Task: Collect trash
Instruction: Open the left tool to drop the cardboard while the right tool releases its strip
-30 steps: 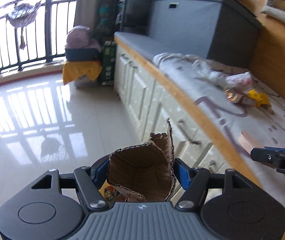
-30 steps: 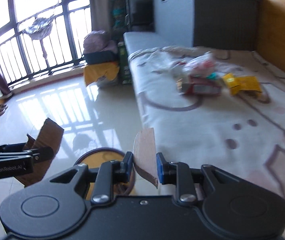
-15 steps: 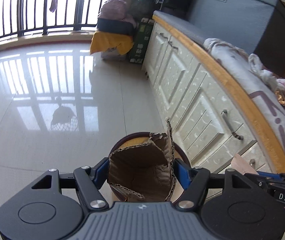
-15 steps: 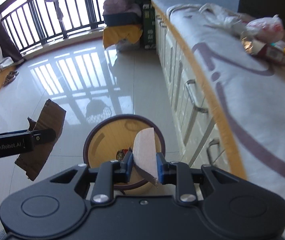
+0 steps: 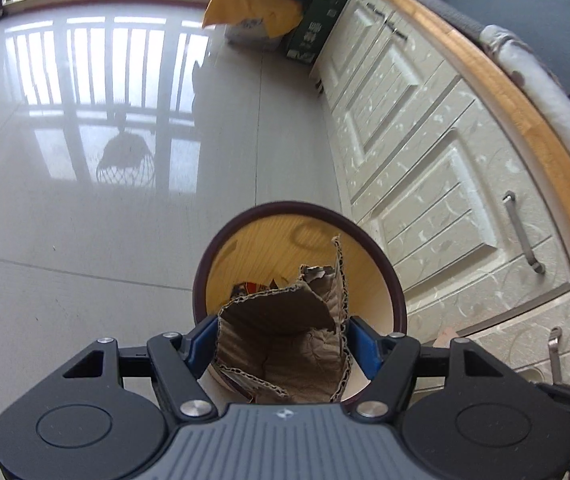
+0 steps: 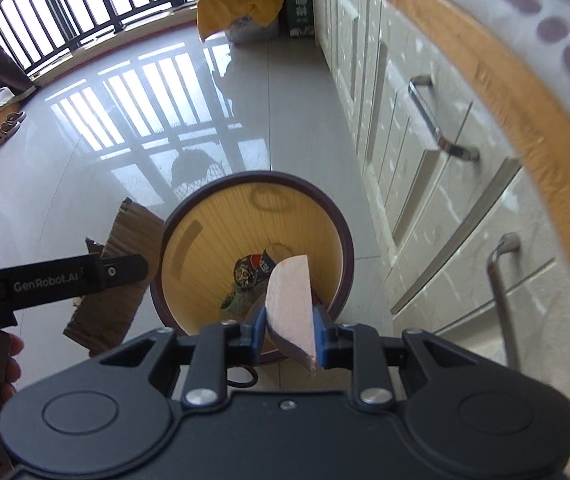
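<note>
Between the left jaws: left gripper (image 5: pixel 283 344) pinching a torn, folded piece of corrugated cardboard (image 5: pixel 285 340), pads pressed on both its side walls, jaws held fairly wide by its bulk
Between the right jaws: right gripper (image 6: pixel 289 330) nearly pressed together on a thin pale card scrap (image 6: pixel 289 300), edge-on, top corner poking up past the fingertips
Just beyond both jaws: round trash bin (image 5: pixel 399 300), dark rim, yellow slatted inside, standing on the tiled floor; some wrappers already at the bottom (image 6: pixel 247 276)
Left load vs bin: in the right wrist view the cardboard (image 6: pixel 113 280) hangs beside the bin's left rim, mostly outside the opening; in its own view it looks lined up over the near rim
Right load vs bin: scrap looks over the near edge of the opening, not the centre
Right of the jaws: white cabinet drawers (image 5: pixel 445 200) with metal handles, close to the bin
Risk 1: releasing the left now likely drops the cardboard onto the rim or the floor
Risk 2: the wide, stiff piece could bridge the rim and block later drops
Risk 3: the thin scrap may flutter sideways or cling to a pad
Risk 4: grippers are near each other; both closing on the opening could clash
</note>
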Demonstrator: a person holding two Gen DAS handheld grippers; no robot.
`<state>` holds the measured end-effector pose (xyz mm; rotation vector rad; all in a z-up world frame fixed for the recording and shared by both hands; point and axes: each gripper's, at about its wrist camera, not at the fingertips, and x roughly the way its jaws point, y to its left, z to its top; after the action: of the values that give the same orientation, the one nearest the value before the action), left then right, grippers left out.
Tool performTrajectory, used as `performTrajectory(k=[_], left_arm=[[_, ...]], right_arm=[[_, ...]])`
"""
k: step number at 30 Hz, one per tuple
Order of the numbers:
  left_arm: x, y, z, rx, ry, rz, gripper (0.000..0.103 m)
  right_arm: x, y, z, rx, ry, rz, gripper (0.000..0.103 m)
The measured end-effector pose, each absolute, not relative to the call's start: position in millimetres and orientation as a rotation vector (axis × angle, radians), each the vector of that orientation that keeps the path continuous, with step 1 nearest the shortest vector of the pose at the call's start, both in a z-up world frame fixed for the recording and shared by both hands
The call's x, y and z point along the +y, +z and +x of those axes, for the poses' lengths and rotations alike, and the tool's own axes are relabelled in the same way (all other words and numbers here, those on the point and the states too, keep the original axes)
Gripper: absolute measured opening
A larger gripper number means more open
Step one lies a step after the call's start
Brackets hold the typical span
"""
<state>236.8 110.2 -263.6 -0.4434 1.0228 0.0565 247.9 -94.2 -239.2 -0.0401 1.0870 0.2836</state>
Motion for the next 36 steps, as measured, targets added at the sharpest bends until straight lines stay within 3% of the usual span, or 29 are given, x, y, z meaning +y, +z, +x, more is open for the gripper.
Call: performTrajectory(k=[12, 20, 22, 36], left_arm=[[107, -312, 268, 1.069, 0.145, -0.572, 0.070], [101, -335, 283, 1.117, 0.157, -0.534, 0.080], [103, -339, 282, 1.126, 0.165, -0.532, 0.084], [114, -345, 278, 1.166, 0.190, -0.472, 0.086]], right_arm=[[-94, -284, 268, 1.186, 0.262, 0.031, 0.026], [-90, -296, 283, 1.204, 0.257, 0.063, 0.026], [-88, -299, 289, 1.205, 0.254, 0.062, 0.026], [-83, -318, 313, 1.213, 0.251, 0.100, 0.026]])
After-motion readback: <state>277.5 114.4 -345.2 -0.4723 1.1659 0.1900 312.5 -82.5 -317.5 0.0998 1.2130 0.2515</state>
